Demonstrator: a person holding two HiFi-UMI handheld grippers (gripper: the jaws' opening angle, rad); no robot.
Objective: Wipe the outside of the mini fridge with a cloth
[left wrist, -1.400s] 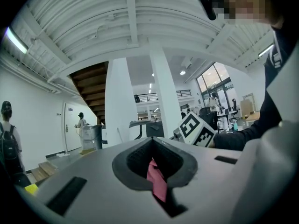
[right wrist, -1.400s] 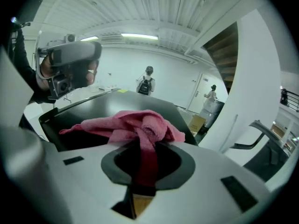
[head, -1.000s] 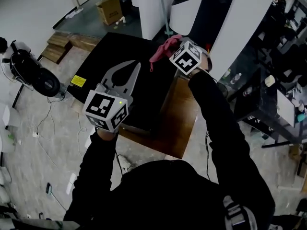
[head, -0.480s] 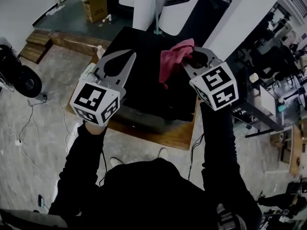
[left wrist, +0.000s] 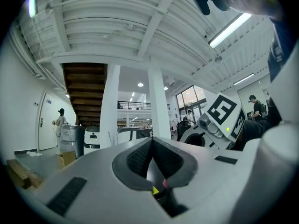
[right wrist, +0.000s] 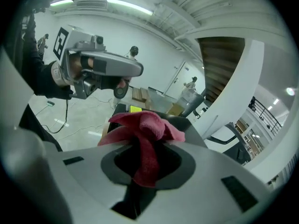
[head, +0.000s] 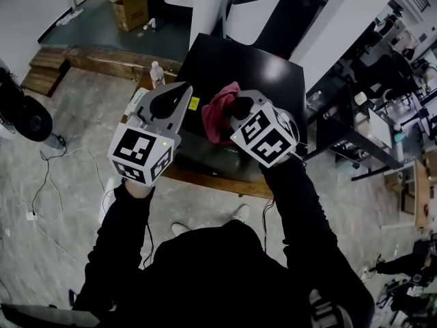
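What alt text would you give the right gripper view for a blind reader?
The right claw grips a bunched pink cloth between its jaws. Beyond it are the black mini fridge and the left claw, raised off the floor.

an open workshop hall: bare concrete floor (head: 82, 115) with loose cables (head: 42, 176) at left, a cardboard box (head: 131, 9) upper left, cluttered work tables (head: 382, 142) at the right edge.
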